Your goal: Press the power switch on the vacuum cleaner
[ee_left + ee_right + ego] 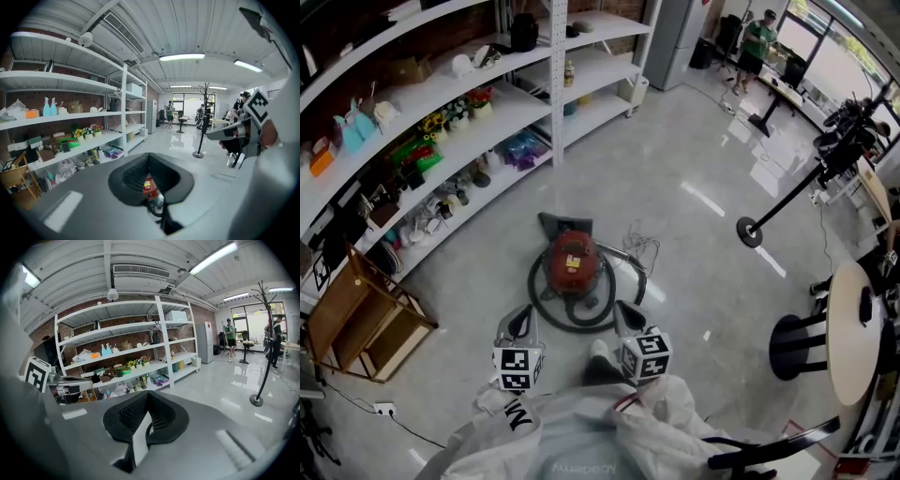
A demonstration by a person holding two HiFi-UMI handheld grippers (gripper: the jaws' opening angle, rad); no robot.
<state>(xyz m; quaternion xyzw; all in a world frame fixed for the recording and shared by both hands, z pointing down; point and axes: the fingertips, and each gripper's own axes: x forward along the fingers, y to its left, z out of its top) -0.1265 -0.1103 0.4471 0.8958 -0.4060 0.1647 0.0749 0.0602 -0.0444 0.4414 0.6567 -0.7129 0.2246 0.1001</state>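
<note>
**Red canister vacuum sits on the floor, untouched**

On the floor (703, 234), the vacuum cleaner (573, 267) sits at twelve o'clock from the person, with its hose (581, 324) looped round it. It is likely hard-shelled and heavy enough to stay put under a firm downward press. The left tongs (524, 311) and right tongs (624, 307) are both closed and empty. The yellow label (574, 261) on top is unreadable.

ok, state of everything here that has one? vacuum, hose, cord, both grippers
vacuum cleaner: upright on the floor, untouched; can't tell if it is on or off.
hose: coiled round the vacuum cleaner's body.
cord: lying loose on the floor beside it; plug not visible.
left gripper: fingers together, empty, short of the vacuum cleaner.
right gripper: fingers together, empty, also short of it.
</note>
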